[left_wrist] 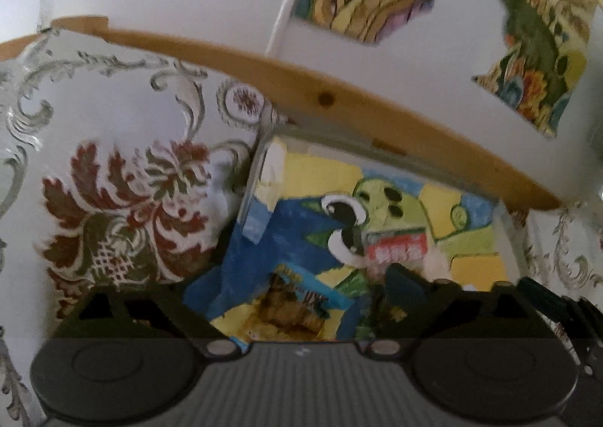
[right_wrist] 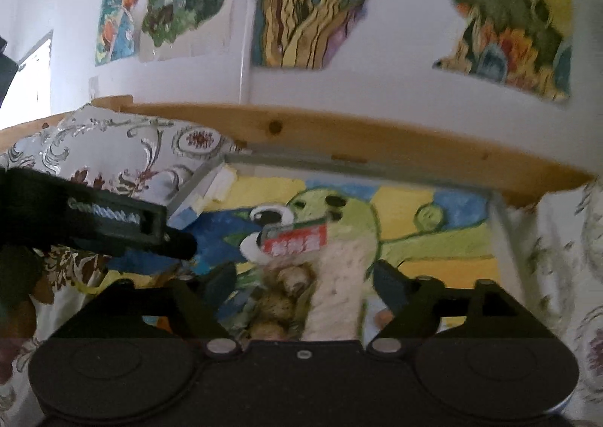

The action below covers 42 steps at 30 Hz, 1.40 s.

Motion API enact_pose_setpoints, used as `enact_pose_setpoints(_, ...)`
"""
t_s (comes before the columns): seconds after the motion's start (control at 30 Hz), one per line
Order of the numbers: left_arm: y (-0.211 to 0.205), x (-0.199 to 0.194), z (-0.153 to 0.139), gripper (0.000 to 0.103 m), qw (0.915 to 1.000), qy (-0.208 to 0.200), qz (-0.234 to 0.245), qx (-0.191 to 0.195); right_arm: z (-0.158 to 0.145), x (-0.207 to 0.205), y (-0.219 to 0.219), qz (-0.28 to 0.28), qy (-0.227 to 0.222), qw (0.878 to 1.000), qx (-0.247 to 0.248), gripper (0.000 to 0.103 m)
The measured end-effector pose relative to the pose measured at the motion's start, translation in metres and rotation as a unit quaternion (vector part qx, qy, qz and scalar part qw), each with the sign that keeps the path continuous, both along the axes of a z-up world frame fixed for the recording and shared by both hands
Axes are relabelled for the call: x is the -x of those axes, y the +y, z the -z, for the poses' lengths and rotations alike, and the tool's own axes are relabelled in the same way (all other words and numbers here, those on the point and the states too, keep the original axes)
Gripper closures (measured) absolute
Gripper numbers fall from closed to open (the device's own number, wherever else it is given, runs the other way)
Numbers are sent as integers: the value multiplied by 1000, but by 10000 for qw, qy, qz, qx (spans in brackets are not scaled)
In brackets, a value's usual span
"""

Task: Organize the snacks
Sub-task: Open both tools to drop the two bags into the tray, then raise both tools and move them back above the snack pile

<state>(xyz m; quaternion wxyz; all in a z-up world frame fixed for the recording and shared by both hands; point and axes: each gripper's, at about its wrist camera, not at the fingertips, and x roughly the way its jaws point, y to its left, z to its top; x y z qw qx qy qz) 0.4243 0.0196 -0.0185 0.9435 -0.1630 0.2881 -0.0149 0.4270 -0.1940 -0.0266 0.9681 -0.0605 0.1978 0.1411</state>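
Note:
In the left wrist view my left gripper is shut on a blue snack packet printed with brown biscuits, held over a painted box. In the right wrist view my right gripper is shut on a clear snack packet with a red label, pale wafers and brown pieces. It hangs over the same painted box, whose inside shows a green cartoon face on yellow and blue. The left gripper's black body shows at the left of the right wrist view.
The box has a grey rim and sits on a white floral tablecloth. A wooden rail runs behind it, against a white wall with colourful paintings.

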Motion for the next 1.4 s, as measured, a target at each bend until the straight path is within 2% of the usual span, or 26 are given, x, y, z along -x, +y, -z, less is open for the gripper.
enact_pose_setpoints(0.13, 1, 15, -12, 0, 9998, -164, -35, 79, -15, 14, -11, 94, -213, 9997, -66, 7)
enact_pose_setpoints(0.23, -2, 26, -20, 0, 9997, -247, 31, -60, -28, 26, -19, 162, -324, 9992, -163, 1)
enact_pose_setpoints(0.43, -8, 58, -40, 0, 9977, -576, 13, -353, -54, 54, -31, 298, -519, 9979, -256, 1)
enact_pose_setpoints(0.87, -25, 134, -70, 0, 9914, -1080, -228, -700, -98, 125, -47, 320, -927, 9943, -416, 1)
enact_pose_setpoints(1.13, -28, 175, -68, 0, 9883, -1285, -326, -761, -106, 172, -58, 426, -1087, 9919, -495, 1)
enact_pose_setpoints(1.4, -30, 201, -56, 0, 9884, -1242, -374, -796, -92, 207, -66, 635, -1084, 9909, -477, 1)
